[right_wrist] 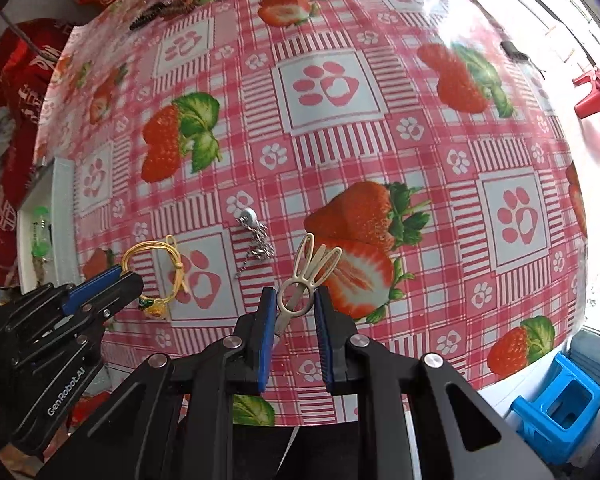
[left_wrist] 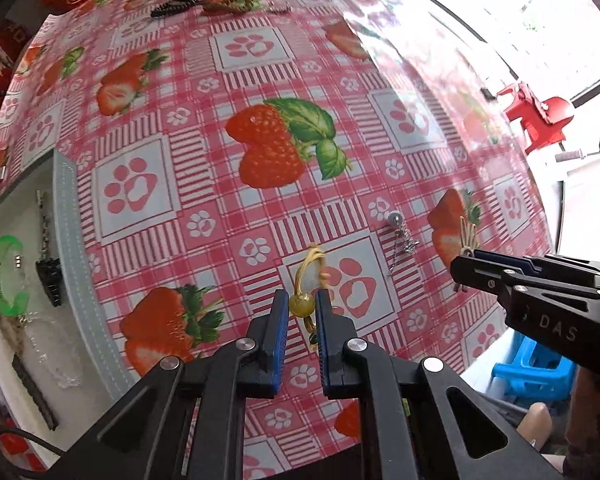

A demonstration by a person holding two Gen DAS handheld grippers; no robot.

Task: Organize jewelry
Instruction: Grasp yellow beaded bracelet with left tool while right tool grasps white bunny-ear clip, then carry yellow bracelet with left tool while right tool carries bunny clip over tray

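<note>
Yellow cord bracelet (left_wrist: 309,280) and cream hair clip (right_wrist: 306,276), each clamped thinly in our left gripper (left_wrist: 302,306) and right gripper (right_wrist: 295,306) jaws, could slip onto the desk (left_wrist: 260,140) before reaching the left tray (left_wrist: 70,216).

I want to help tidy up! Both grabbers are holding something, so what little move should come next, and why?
Probably carry the yellow bracelet, pinched in the left gripper, over to the white tray on its left. Other jewelry already lies there. The right gripper holds the cream hair clip, which could follow.
</note>
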